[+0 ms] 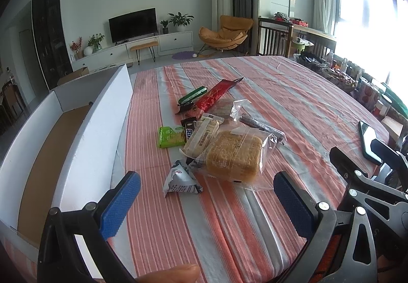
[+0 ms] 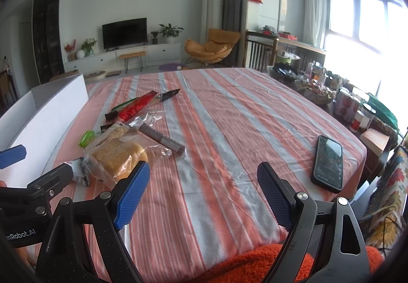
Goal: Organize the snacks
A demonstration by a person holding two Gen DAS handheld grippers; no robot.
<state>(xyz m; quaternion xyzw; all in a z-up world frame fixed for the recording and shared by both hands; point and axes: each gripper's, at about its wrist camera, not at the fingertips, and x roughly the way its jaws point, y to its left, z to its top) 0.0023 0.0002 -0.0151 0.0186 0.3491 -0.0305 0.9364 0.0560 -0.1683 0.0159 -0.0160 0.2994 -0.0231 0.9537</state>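
A heap of wrapped snacks lies on the striped tablecloth (image 1: pixel 229 219). Nearest is a clear bag with a square cake (image 1: pixel 233 155), a crumpled grey-white packet (image 1: pixel 179 179) and a cream biscuit pack (image 1: pixel 202 135). Behind them lie a green packet (image 1: pixel 170 136), a red pack (image 1: pixel 216 94), a green bar (image 1: pixel 192 95) and a dark stick pack (image 1: pixel 262 127). My left gripper (image 1: pixel 207 202) hangs open just short of the heap, holding nothing. My right gripper (image 2: pixel 204 193) is open over bare cloth, with the cake bag (image 2: pixel 117 158) beside its left finger (image 2: pixel 132 193).
A white cardboard box (image 1: pixel 99 127) with a brown floor stands open on the left of the table. A black phone (image 2: pixel 329 163) lies near the right edge. Jars and baskets (image 2: pixel 318 89) crowd the far right. An orange sleeve (image 2: pixel 255 265) shows at the bottom.
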